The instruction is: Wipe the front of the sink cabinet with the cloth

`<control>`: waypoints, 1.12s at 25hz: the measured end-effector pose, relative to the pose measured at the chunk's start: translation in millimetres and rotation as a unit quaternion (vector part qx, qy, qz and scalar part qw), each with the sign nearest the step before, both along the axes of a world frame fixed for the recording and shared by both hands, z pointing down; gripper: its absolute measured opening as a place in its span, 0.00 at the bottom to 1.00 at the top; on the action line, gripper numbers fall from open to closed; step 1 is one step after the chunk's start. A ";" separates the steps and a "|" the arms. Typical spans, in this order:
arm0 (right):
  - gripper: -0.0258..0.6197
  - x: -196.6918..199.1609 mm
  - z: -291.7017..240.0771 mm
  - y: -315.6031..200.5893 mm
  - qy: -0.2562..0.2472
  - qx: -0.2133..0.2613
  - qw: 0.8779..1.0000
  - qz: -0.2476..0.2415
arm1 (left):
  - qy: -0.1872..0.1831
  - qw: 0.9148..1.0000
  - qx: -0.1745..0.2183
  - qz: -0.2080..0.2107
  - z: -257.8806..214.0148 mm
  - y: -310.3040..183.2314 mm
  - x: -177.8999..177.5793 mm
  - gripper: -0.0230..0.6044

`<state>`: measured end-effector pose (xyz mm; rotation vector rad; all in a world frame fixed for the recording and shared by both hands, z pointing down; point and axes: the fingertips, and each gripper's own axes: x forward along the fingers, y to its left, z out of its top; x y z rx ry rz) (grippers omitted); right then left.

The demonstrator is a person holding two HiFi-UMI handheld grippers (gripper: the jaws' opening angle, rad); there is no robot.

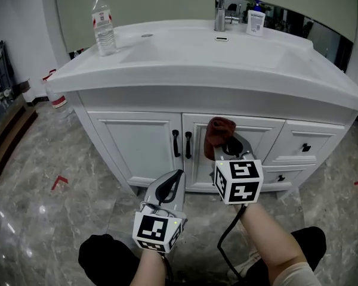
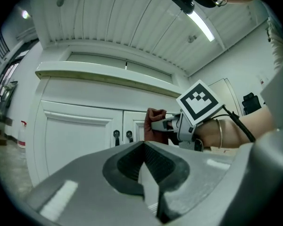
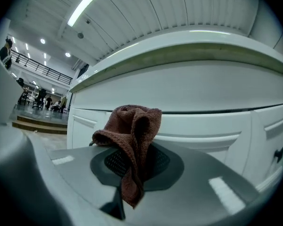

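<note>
A brown-red cloth is pinched in my right gripper, bunched up and held against the right door of the white sink cabinet, just below the counter edge. Seen from the right gripper view, the cloth hangs out of the shut jaws, with the cabinet front close behind. My left gripper hovers lower and to the left, in front of the doors, its jaws together with nothing between them. The left gripper view shows the cloth and the right gripper up ahead.
Two black door handles sit just left of the cloth. Drawers with black knobs are on the right. A water bottle, faucet and small bottle stand on the countertop. Marble floor lies below.
</note>
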<state>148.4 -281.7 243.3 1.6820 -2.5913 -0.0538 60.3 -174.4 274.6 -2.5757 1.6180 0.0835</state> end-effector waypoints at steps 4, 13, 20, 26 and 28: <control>0.17 45.9 2.4 0.7 -0.003 -0.009 1.000 0.019 | -0.005 1.000 -0.014 0.009 17.1 1.4 22.3 0.04; 0.17 145.9 0.7 3.2 -0.005 -0.018 0.996 0.083 | -0.006 0.999 -0.022 0.041 29.6 5.6 69.4 0.04; 0.16 172.4 1.0 11.8 -0.026 -0.023 0.994 0.107 | -0.004 0.999 -0.007 0.042 18.8 14.6 82.4 0.04; 0.16 124.8 19.8 20.2 -0.012 -0.030 0.997 0.067 | -0.020 0.999 -0.001 0.038 19.3 25.3 70.7 0.04; 0.16 95.7 29.3 19.0 -0.005 -0.036 0.998 0.045 | -0.028 0.999 -0.004 0.016 24.1 25.5 54.8 0.04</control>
